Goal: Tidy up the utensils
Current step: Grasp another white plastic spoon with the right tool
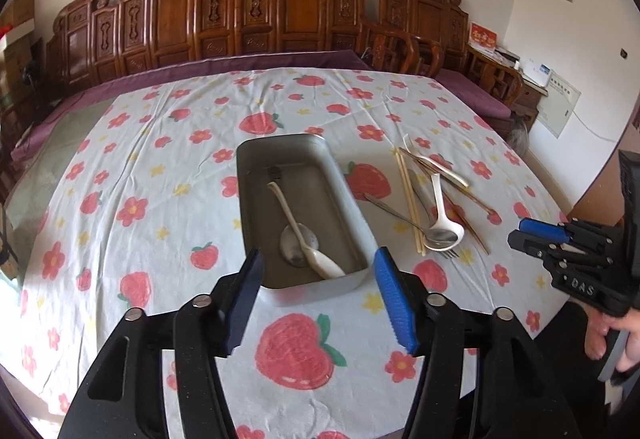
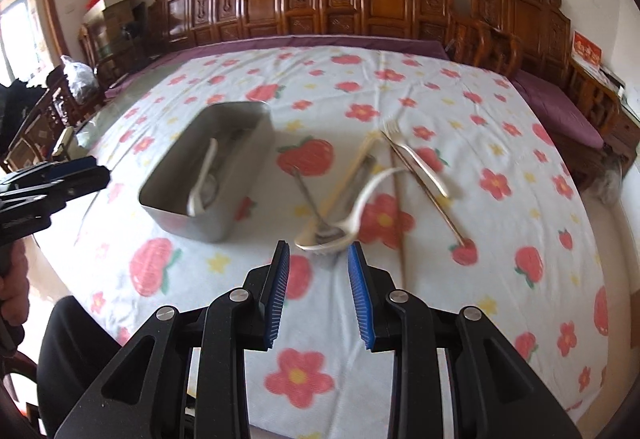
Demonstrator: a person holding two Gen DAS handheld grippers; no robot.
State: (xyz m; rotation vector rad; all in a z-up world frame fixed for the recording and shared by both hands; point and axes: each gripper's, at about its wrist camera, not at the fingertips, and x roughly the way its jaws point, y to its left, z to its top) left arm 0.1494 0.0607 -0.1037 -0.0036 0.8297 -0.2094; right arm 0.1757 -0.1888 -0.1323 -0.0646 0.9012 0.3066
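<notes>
The left gripper (image 1: 318, 303) hangs over the near end of a grey metal tray (image 1: 340, 175), its jaws spread apart with nothing between them. The tray's near short wall lies just ahead of the jaws, partly framed by the two fingers. Inside the tray rest a cream plastic spoon (image 1: 304, 235), its bowl toward the near right corner and its handle running away up the middle, and beneath it a metal spoon (image 1: 294, 245) whose bowl shows beside the cream one. The rest of the tray floor is bare.

To the right of the left jaws, on the strawberry-and-flower cloth (image 1: 160, 167) covering the surface, lies a loose pile of utensils: a white ladle-style spoon (image 1: 440, 215), a pair of pale chopsticks (image 1: 408, 199), a metal spoon with a long handle (image 1: 400, 213), a pale fork (image 2: 416, 159) and darker thin chopsticks (image 2: 436, 199).

The right gripper (image 2: 318, 291) points down at this pile, and the white spoon's bowl sits just ahead of its fingertips. Its jaws stand partly apart and empty, touching nothing. In this blurred view the tray (image 2: 208, 175) is ahead and to the left of the jaws, well apart from the pile. A hand (image 1: 612, 335) grips the right tool's handle.
</notes>
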